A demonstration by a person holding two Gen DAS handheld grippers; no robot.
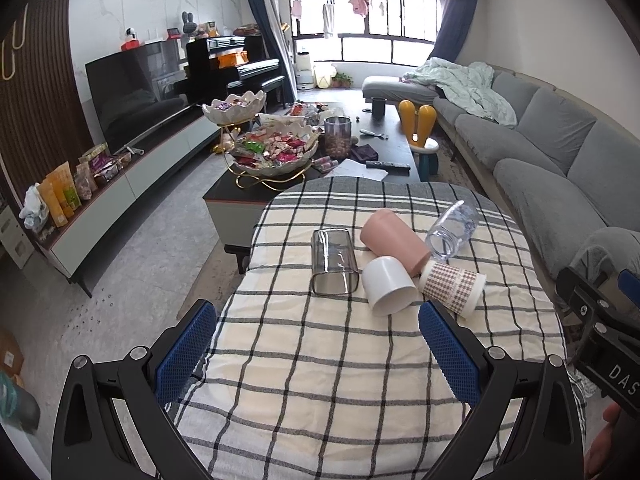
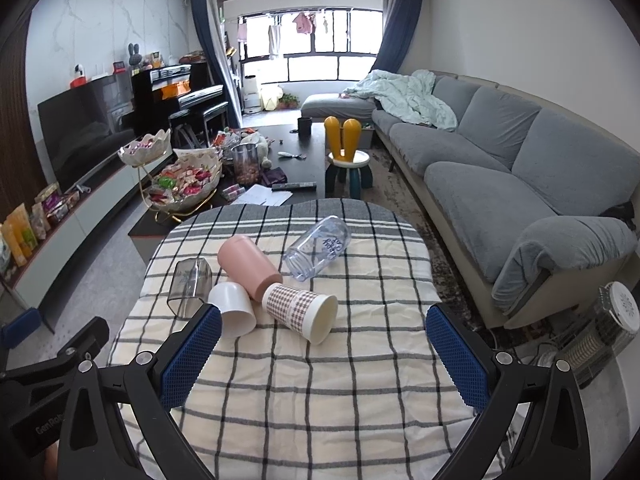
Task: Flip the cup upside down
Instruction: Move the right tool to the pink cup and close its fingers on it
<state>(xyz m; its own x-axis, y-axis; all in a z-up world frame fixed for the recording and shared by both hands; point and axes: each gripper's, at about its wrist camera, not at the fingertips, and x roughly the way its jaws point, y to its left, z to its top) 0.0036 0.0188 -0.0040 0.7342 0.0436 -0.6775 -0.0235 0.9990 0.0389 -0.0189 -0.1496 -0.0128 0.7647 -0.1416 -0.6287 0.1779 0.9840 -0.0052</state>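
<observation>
Several cups lie on their sides on a table with a checked cloth point(image 1: 320, 360). A smoky clear square cup point(image 1: 333, 262) point(image 2: 189, 287), a white cup point(image 1: 390, 286) point(image 2: 234, 308), a pink cup point(image 1: 394, 238) point(image 2: 249, 266), a checked paper cup point(image 1: 454, 286) point(image 2: 302, 307) and a clear printed cup point(image 1: 454, 230) point(image 2: 320, 247) lie close together. My left gripper point(image 1: 318, 356) is open and empty, short of the cups. My right gripper point(image 2: 324, 360) is open and empty, near the paper cup.
A coffee table point(image 1: 392, 152) with snack bowls point(image 1: 276, 148) stands beyond the cloth table. A grey sofa point(image 2: 500, 168) runs along the right. A TV point(image 1: 136, 92) and low cabinet line the left wall. A small stool point(image 2: 348, 164) stands by the sofa.
</observation>
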